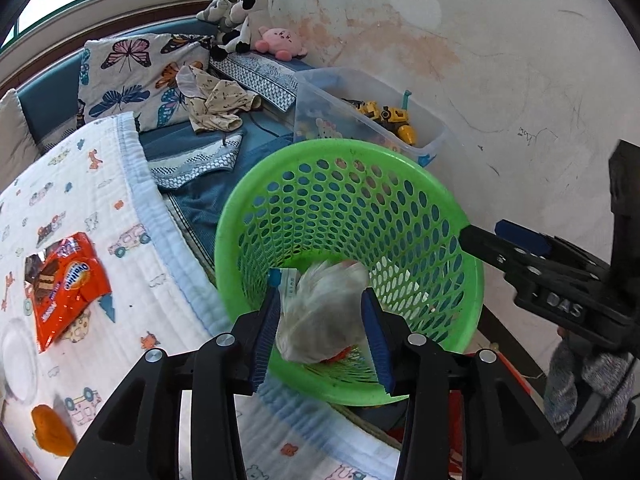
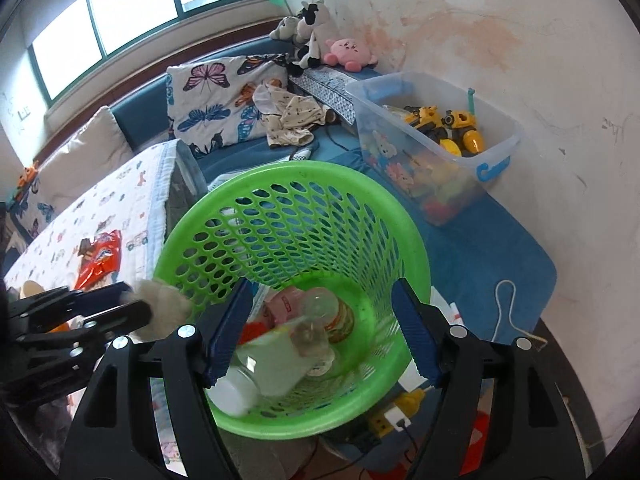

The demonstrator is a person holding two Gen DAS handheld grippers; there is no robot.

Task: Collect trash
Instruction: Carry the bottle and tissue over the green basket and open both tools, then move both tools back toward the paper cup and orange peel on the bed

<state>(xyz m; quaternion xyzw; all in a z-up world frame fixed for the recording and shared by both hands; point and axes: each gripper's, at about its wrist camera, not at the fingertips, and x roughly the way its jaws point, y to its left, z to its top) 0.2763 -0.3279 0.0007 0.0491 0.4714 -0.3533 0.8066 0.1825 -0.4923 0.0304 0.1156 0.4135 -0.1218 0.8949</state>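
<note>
Clamping crumpled tissue (image 1: 320, 316) over green basket (image 1: 404, 168), left gripper (image 1: 324, 336), right gripper (image 2: 324, 328) apart, empty.

Left of the left gripper (image 1: 320, 328) lies a bed with a white printed quilt (image 1: 100, 208). On the quilt, well left of that gripper, lies an orange wrapper (image 1: 66, 284); nearer and lower left sits an orange lump (image 1: 52, 432), blurred. Ahead of both grippers a blue cover (image 2: 480, 248) carries a green basket (image 2: 288, 184), standing tilted just beyond the right gripper (image 2: 324, 332). Farther ahead and to the right stands a clear toy bin (image 2: 500, 152). Far ahead a butterfly pillow (image 1: 128, 76), crumpled cloth (image 1: 216, 108) and plush toys (image 1: 248, 20) rest.
</note>
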